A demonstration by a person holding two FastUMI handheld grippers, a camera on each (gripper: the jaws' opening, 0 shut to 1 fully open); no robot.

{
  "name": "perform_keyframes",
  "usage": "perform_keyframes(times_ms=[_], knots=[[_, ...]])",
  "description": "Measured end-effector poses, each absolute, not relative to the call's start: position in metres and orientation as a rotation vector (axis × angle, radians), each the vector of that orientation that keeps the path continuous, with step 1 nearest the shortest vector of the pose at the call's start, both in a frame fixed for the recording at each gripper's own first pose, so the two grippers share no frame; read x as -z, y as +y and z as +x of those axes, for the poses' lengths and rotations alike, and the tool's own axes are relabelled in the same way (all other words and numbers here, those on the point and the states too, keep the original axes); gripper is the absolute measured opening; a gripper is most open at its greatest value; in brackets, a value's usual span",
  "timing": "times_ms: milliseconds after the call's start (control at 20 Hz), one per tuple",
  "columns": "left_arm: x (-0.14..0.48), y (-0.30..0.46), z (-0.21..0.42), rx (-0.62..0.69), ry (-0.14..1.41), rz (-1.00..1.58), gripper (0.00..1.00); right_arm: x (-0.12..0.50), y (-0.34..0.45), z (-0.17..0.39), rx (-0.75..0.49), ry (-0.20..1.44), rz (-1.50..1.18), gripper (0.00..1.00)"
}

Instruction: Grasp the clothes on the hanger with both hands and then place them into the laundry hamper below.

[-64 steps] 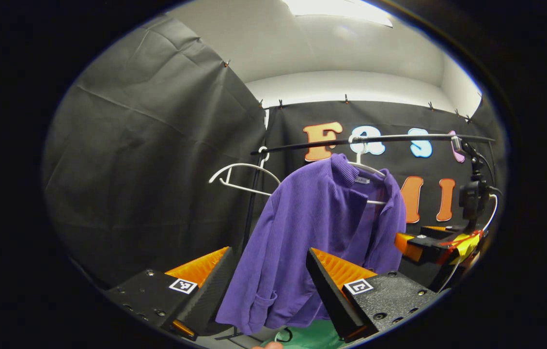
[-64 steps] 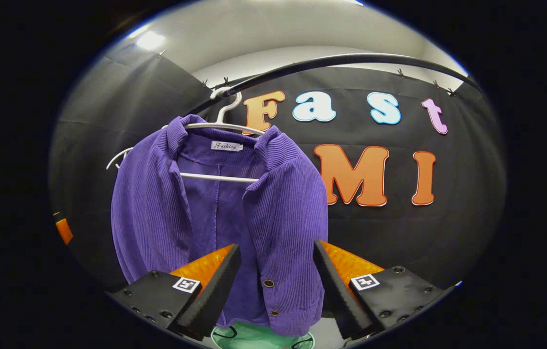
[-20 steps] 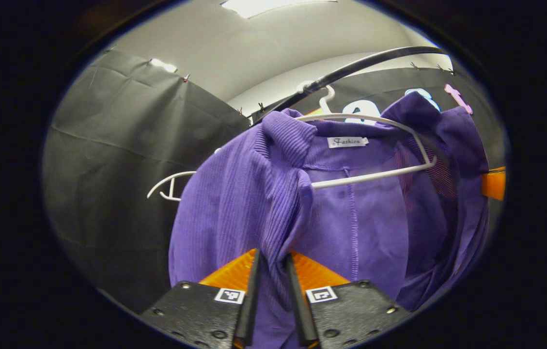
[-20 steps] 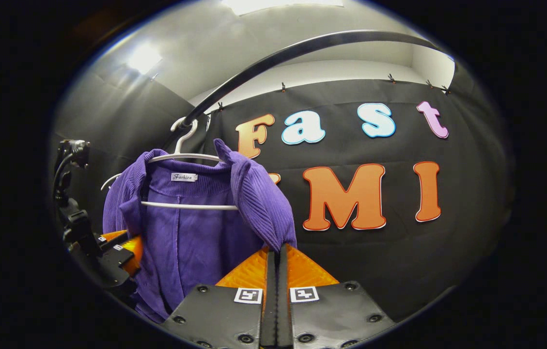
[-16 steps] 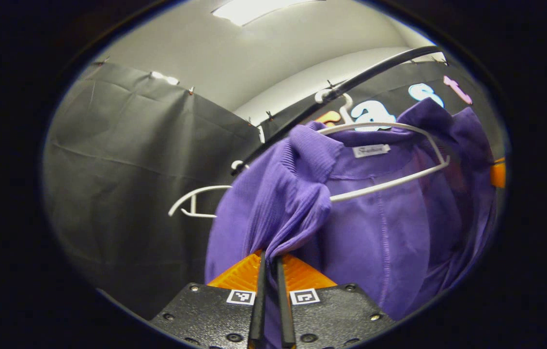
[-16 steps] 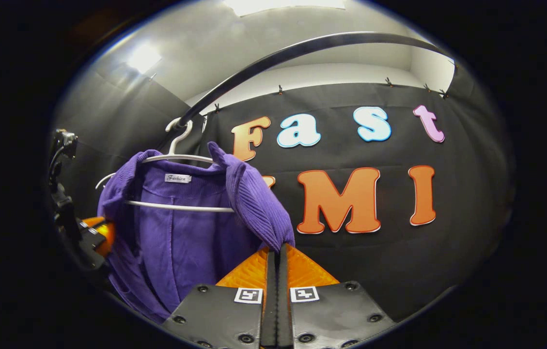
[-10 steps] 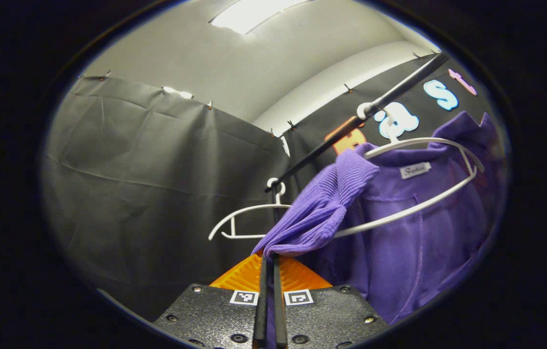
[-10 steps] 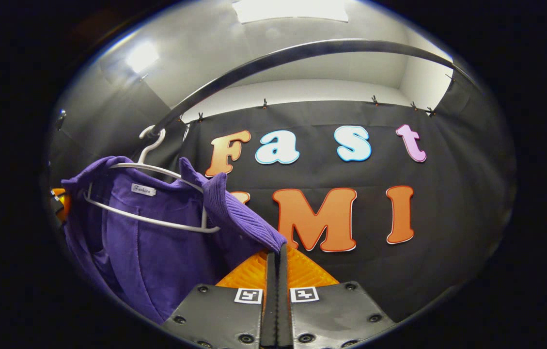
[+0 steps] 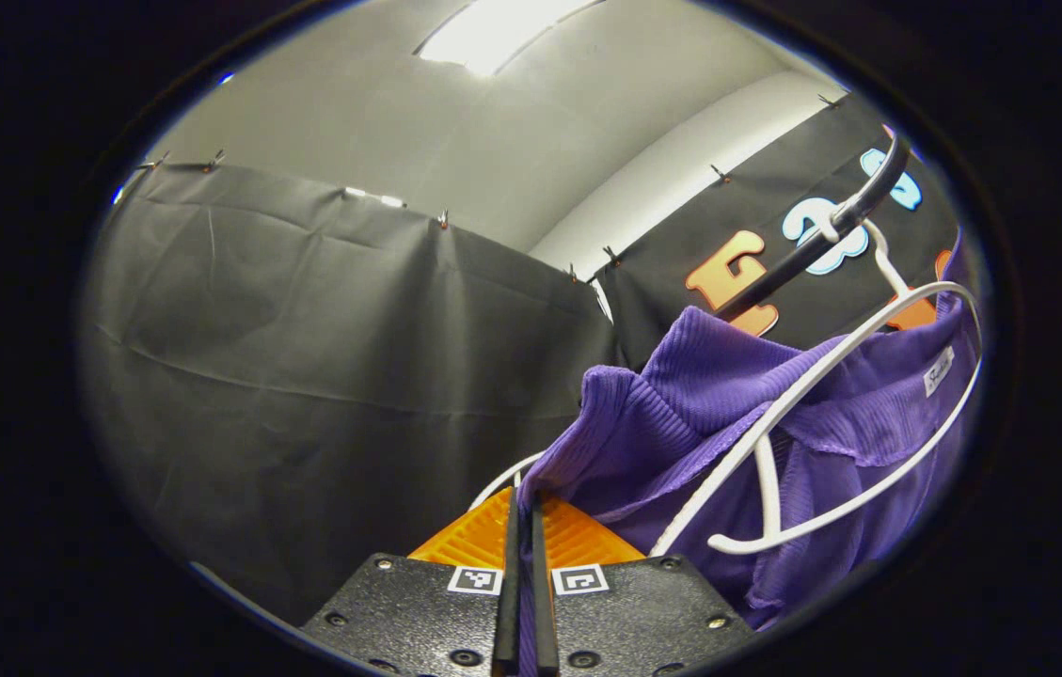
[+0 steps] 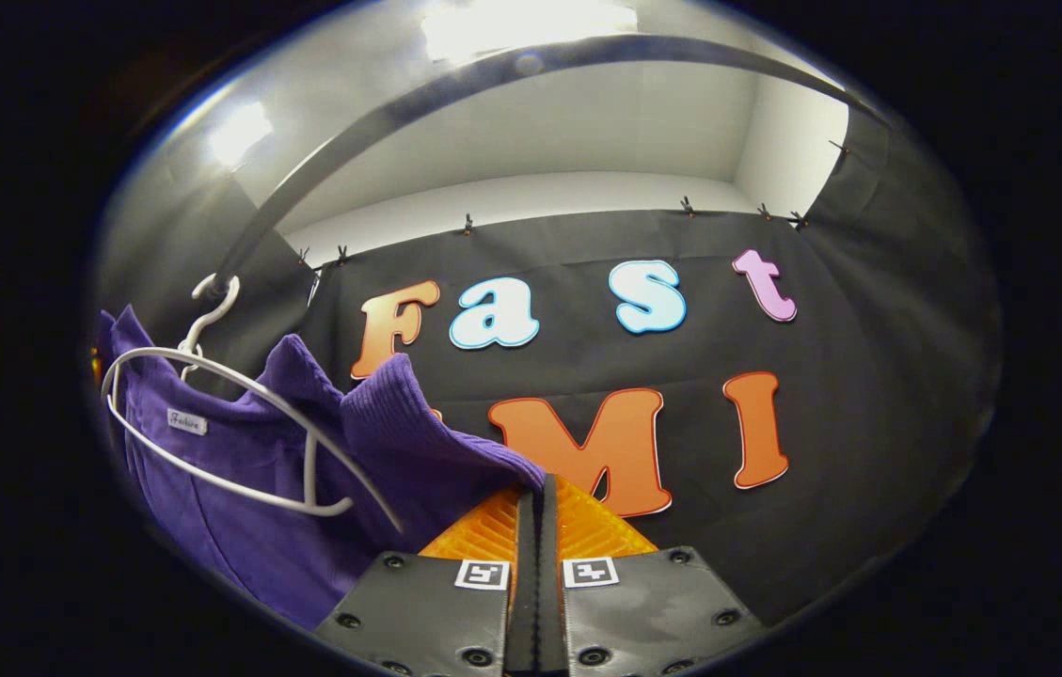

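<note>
A purple ribbed jacket (image 9: 681, 414) hangs partly off a white hanger (image 9: 832, 376) on the black rail (image 9: 813, 246). My left gripper (image 9: 523, 512) is shut on one front edge of the jacket and holds it out to the side. In the right gripper view the same jacket (image 10: 380, 432) stretches from the hanger (image 10: 239, 385) to my right gripper (image 10: 540, 489), which is shut on the other front edge. Both shoulders have slipped from the hanger's arms, and the hanger's bar lies bare across the lining.
Black cloth walls (image 9: 324, 357) close the booth on the left and at the back (image 10: 681, 404). The curved black rail (image 10: 455, 89) runs overhead. Behind the jacket a second white hanger (image 9: 504, 478) peeks out.
Both grippers have pulled outward and apart while shut on the jacket. The jacket's shoulders have come off the hanger's arms, and the hanger has tilted.
</note>
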State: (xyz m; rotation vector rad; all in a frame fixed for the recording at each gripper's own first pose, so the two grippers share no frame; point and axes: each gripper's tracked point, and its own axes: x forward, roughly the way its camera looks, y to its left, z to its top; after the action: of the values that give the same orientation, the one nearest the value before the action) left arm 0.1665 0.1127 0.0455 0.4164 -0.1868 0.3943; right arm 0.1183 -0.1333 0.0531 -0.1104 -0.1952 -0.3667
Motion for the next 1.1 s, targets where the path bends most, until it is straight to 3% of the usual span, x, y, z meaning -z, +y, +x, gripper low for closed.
perform_keyframes(times_ms=[200, 250, 300, 350, 400, 450, 500, 700, 750, 800, 1100], knots=[[0.014, 0.130, 0.174, -0.366, -0.039, 0.300, 0.06, -0.046, -0.133, 0.131, 0.358, -0.181, -0.130, 0.07], [0.021, 0.132, 0.172, -0.368, -0.026, 0.286, 0.06, -0.042, -0.133, 0.132, 0.355, -0.173, -0.124, 0.03], [0.027, 0.134, 0.171, -0.367, -0.015, 0.282, 0.06, -0.038, -0.134, 0.135, 0.355, -0.161, -0.122, 0.08], [0.031, 0.136, 0.169, -0.364, -0.008, 0.282, 0.04, -0.034, -0.136, 0.139, 0.354, -0.153, -0.123, 0.03], [0.034, 0.137, 0.167, -0.363, -0.002, 0.284, 0.06, -0.029, -0.137, 0.142, 0.353, -0.143, -0.120, 0.08], [0.037, 0.138, 0.166, -0.359, 0.004, 0.285, 0.06, -0.025, -0.139, 0.146, 0.352, -0.136, -0.112, 0.03], [0.039, 0.138, 0.165, -0.355, 0.007, 0.285, 0.06, -0.022, -0.140, 0.149, 0.352, -0.135, -0.105, 0.08], [0.054, 0.138, 0.160, -0.338, 0.031, 0.287, 0.06, -0.007, -0.147, 0.156, 0.352, -0.112, -0.127, 0.07], [0.058, 0.140, 0.159, -0.332, 0.043, 0.287, 0.06, -0.002, -0.149, 0.158, 0.348, -0.105, -0.129, 0.12], [0.064, 0.140, 0.157, -0.327, 0.053, 0.286, 0.06, 0.003, -0.151, 0.158, 0.348, -0.095, -0.130, 0.08], [0.094, 0.140, 0.130, -0.307, 0.122, 0.277, 0.09, 0.035, -0.155, 0.137, 0.325, -0.021, -0.134, 0.08]])
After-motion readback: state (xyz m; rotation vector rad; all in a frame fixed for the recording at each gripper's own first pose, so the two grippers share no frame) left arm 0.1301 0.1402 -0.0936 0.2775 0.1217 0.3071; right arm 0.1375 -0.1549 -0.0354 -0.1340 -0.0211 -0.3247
